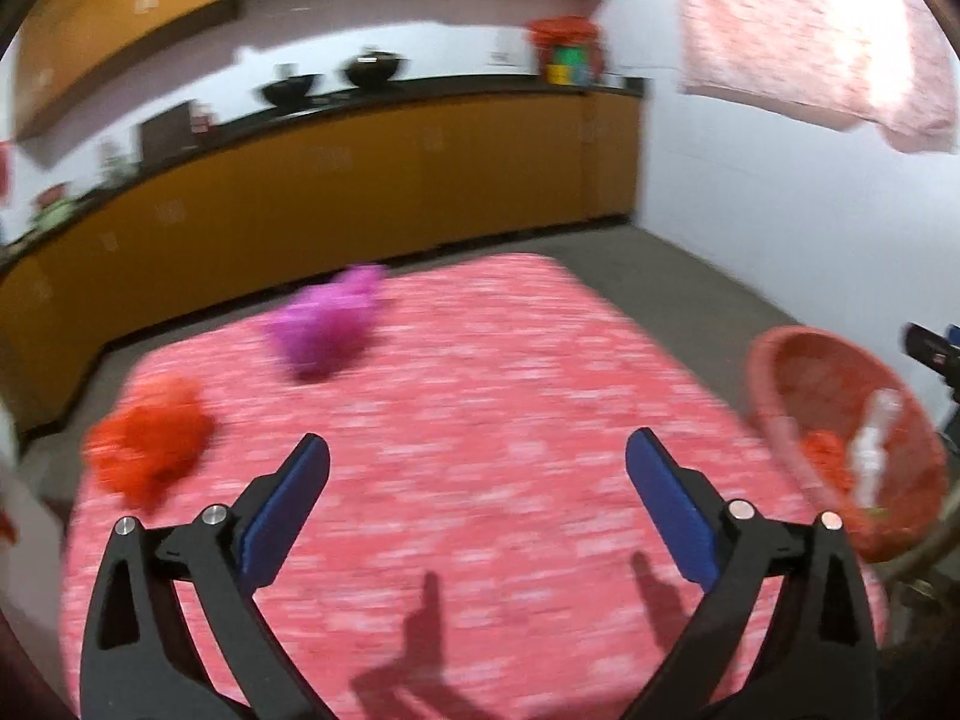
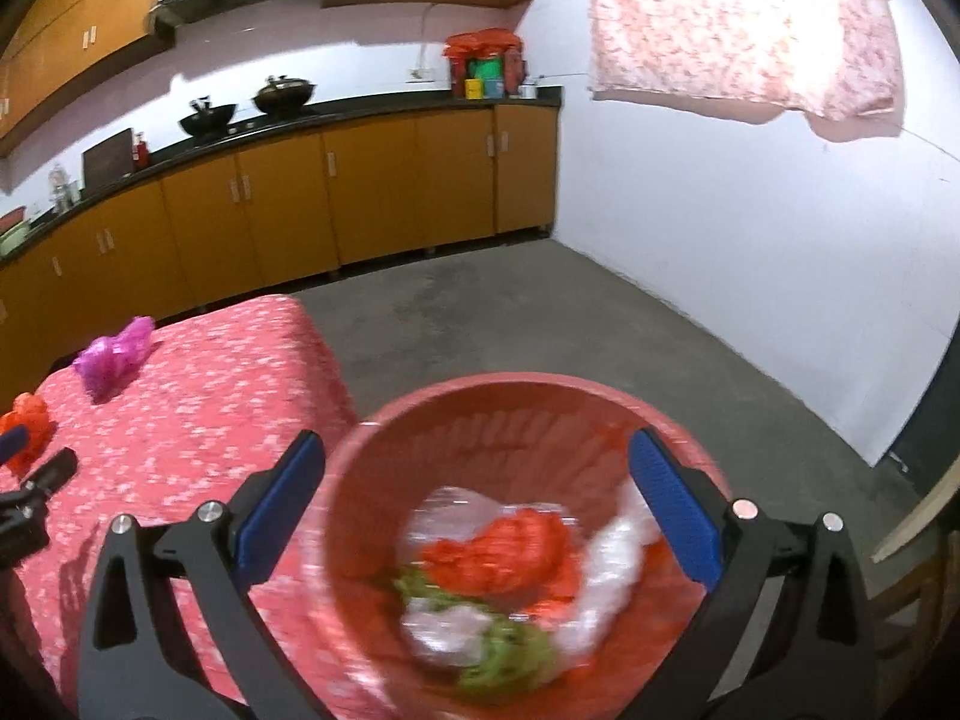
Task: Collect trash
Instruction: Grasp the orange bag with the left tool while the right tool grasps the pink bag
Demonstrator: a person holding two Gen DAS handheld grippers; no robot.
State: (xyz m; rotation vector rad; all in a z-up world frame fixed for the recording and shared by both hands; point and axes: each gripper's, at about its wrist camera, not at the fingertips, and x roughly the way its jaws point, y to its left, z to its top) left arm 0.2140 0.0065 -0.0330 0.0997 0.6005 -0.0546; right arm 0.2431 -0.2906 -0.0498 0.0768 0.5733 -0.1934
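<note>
Crumpled orange plastic scrap (image 1: pixel 147 441) lies near my spread, empty left gripper (image 1: pixel 477 480); a hurried, blurred reach could knock it off the pink-clothed table (image 1: pixel 480 360).

The right gripper (image 2: pixel 477 468) hangs over a red basket (image 2: pixel 420 414), its blue-padded jaws spread wide with nothing between them. The basket sits just off the corner of a table (image 2: pixel 228 396) covered in a pink flowered cloth, and holds crumpled red (image 2: pixel 510 549), clear (image 2: pixel 612 564) and green (image 2: pixel 504 654) bags, all blurred. On the table, toward its far left, lie a purple bag (image 2: pixel 114 357) and, nearer the edge of view, an orange bag (image 2: pixel 27 420). The left gripper (image 2: pixel 30 468) shows at the left edge, close to the orange bag. Behind run orange cabinets (image 2: pixel 336 204) under a dark counter.
</note>
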